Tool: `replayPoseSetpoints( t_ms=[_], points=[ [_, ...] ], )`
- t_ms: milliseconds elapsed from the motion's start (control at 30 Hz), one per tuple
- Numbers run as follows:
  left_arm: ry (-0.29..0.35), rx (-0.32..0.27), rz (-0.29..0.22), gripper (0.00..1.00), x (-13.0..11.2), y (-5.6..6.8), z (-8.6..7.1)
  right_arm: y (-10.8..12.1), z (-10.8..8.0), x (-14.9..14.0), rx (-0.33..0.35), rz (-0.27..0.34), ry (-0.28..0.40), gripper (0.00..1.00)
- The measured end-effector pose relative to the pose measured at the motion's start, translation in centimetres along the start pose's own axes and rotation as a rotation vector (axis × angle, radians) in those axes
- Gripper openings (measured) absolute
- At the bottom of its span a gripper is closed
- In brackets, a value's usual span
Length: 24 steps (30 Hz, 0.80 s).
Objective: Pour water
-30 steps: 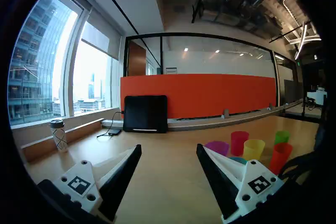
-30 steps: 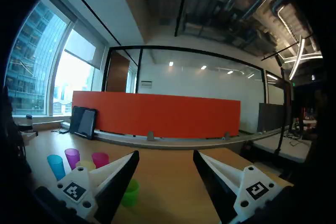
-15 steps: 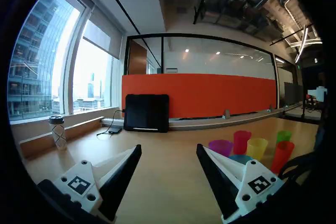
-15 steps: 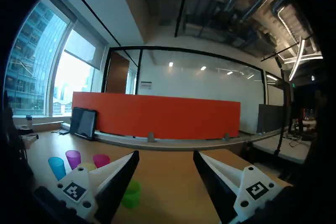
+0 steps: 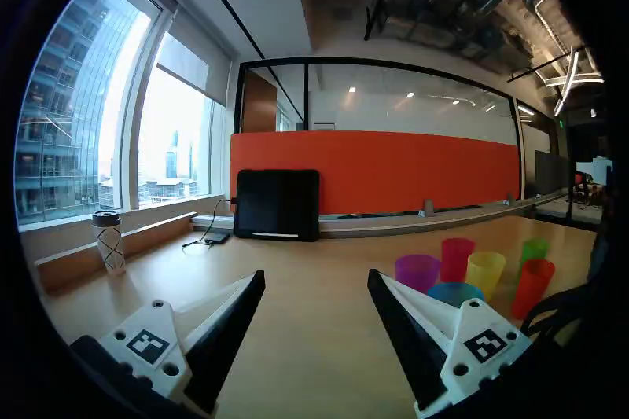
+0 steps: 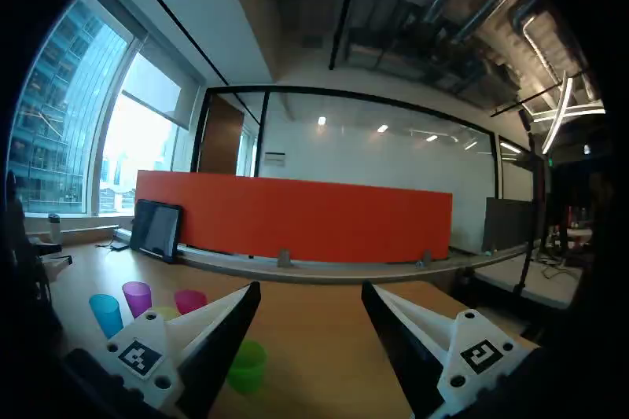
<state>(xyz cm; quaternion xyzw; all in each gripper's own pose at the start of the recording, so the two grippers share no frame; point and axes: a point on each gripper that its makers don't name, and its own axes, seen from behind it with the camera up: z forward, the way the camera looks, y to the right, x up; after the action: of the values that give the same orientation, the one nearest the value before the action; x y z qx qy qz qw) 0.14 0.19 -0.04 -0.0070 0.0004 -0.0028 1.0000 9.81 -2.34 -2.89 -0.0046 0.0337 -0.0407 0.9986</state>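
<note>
A wide wooden bench [image 5: 314, 301] is seen in both views. It is bounded at the back by a long orange panel [image 5: 377, 171] and on one side by tall windows [image 5: 71, 128]. The left tongs [image 5: 315, 276] are held spread above the bench, with nothing gripped. The right tongs [image 6: 310, 287] are likewise spread and grip nothing. A dark tablet [image 5: 277, 204] is propped upright before the panel, near the windows.

The cups are stood on the bench. In the left gripper view they are clustered just beyond the right-hand finger: a purple cup [image 5: 417, 271], a pink cup [image 5: 457, 258], a yellow cup [image 5: 485, 273], a green cup [image 5: 534, 250], a red cup [image 5: 532, 287] and a blue cup [image 5: 456, 293], the last partly hidden by the finger. In the right gripper view the green cup is seen apart from the others, low beside the left-hand finger. Whether any cup holds water cannot be told.

A small bottle [image 5: 108, 242] is stood on the ledge by the windows.
</note>
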Motion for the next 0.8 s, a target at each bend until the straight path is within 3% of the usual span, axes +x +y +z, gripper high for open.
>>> replayPoseSetpoints(
  t_ms=[800],
  points=[
    [-0.001,-0.004,0.006,0.97,-0.10,0.12,-0.02,0.50,0.13,0.22,0.004,0.014,0.040,0.99]
  ],
)
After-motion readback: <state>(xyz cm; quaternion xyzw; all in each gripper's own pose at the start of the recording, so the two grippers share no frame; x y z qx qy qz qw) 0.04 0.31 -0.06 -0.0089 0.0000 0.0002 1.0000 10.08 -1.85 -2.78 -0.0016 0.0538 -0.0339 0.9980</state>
